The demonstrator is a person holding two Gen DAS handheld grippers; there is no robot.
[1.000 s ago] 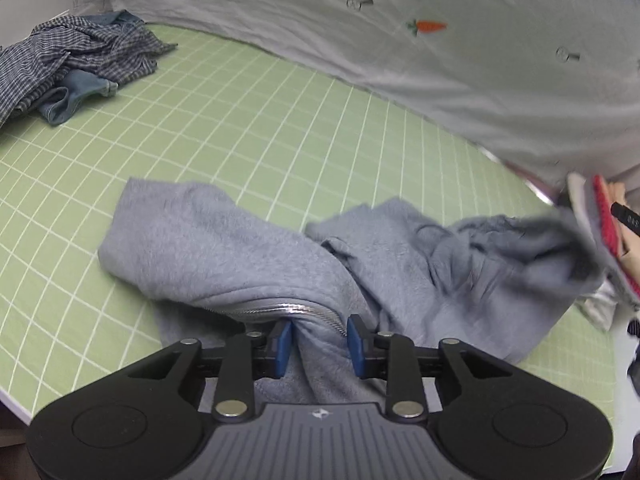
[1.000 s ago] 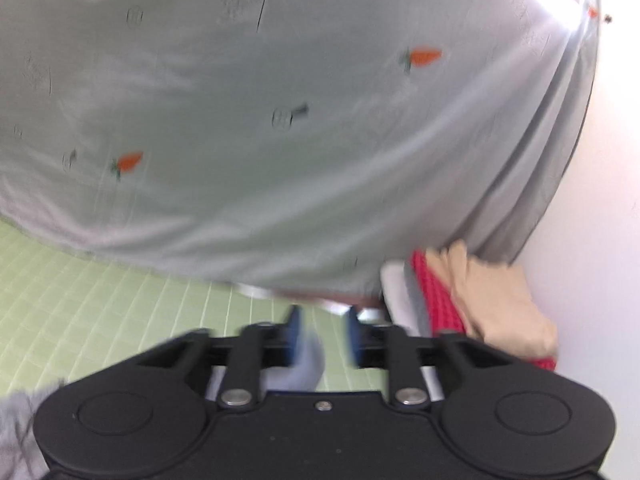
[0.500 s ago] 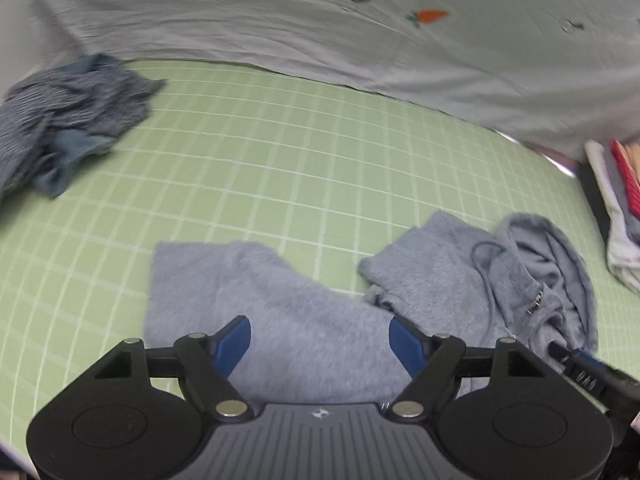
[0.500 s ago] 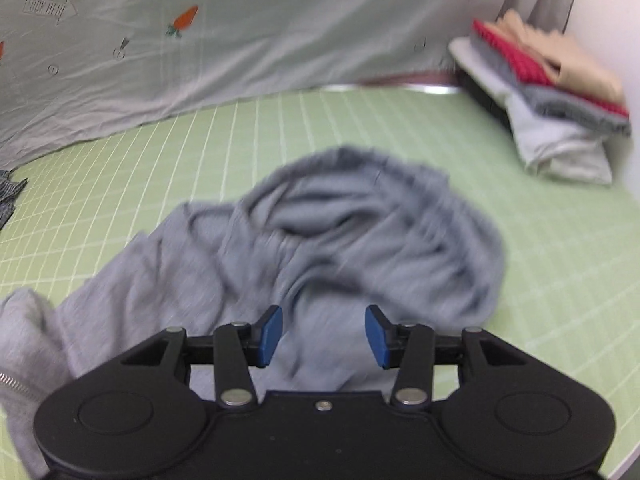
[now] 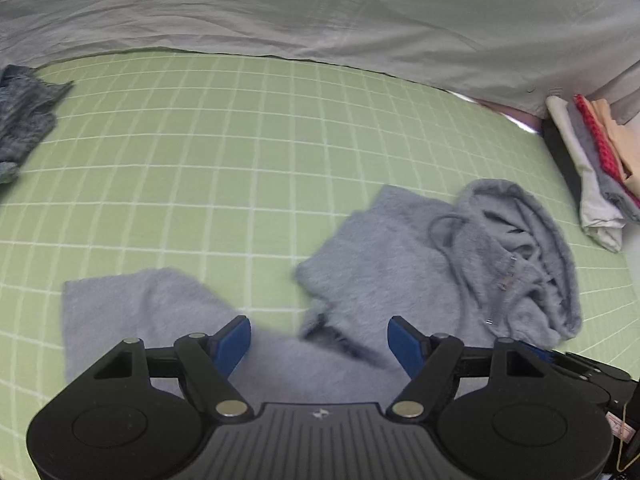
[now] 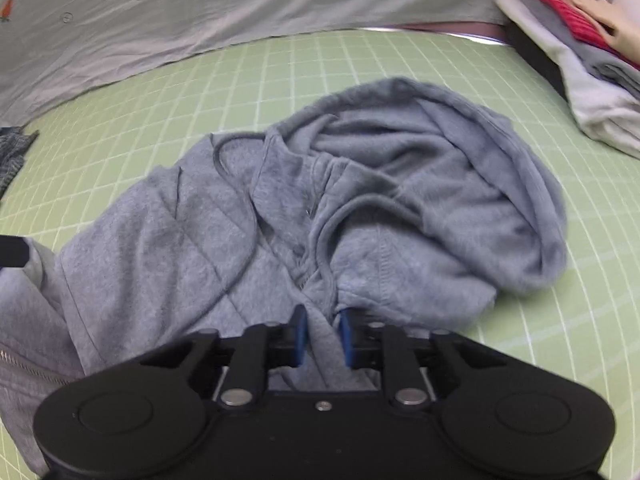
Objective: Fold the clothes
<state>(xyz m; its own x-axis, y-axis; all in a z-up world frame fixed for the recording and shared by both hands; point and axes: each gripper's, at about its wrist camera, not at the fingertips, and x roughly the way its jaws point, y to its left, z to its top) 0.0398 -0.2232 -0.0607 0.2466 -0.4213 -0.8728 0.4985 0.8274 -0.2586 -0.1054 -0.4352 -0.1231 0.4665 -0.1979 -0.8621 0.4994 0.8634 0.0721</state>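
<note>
Two hand-held grippers over grey hoodie (image 6: pixel 400 184) on green worktop (image 5: pixel 240 140), right hand-held gripper (image 6: pixel 323 338) just closed, fabric pinched betw. pads, left hand-held gripper (image 5: pixel 319 344) held wide apart, nothing gripped.

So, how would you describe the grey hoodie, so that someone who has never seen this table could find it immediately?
Look at the green grid mat in front of the pale carrot-print sheet. The grey hoodie lies crumpled on the mat's near part, hood and drawstrings facing up. Unlike the folded stack at the right edge and the checked blue clothes far left, it is fleecy, plain grey and unfolded.
</note>
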